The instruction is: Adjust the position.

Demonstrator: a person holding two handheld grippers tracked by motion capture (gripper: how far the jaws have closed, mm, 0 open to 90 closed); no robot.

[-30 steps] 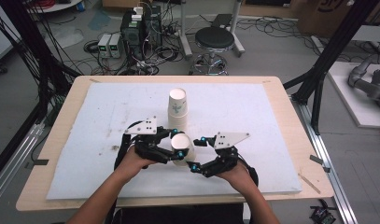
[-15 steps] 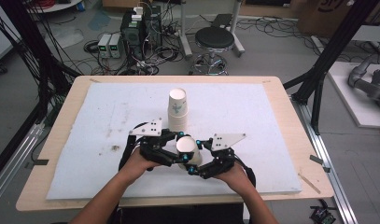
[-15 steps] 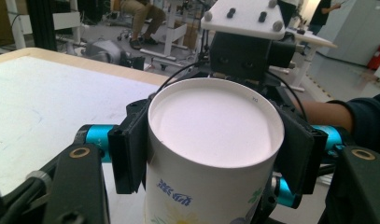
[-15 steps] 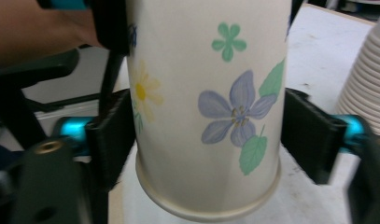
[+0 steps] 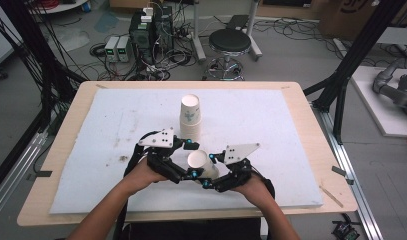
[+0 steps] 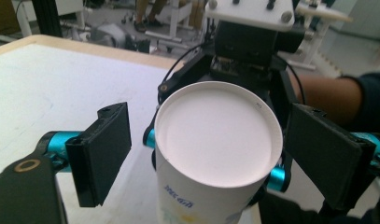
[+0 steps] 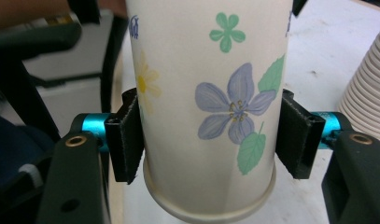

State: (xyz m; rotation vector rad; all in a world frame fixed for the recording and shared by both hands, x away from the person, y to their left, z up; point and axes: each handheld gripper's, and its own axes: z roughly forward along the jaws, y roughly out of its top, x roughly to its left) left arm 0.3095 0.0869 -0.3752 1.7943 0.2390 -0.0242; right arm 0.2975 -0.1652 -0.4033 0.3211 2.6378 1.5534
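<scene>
**Cup changes hands: grip low and light**

The cup you are working with is thin paper, upside down, empty as far as its look suggests. Expect it to be very light and easy to dent: a hard squeeze will likely buckle the wall. The printed skin is smooth, so it may slip if the pads barely touch. The stiffest place to hold should be low on the wall near the rolled rim, which in the right gripper view sits at the bottom of the cup.

It sits at the near middle of the white mat, between your two hands, just nearer to you than the stack of cups.

Your right gripper has just been closing and now grasps the cup: both pads press on opposite sides of the wall, a little above the rim, and the wall looks round, not crushed.

Your left gripper has just been opening. Its jaws stand wide on either side of the cup's flat base, with clear gaps showing, so it has let go and touches nothing.

Keep the right grip no tighter than it is.
</scene>
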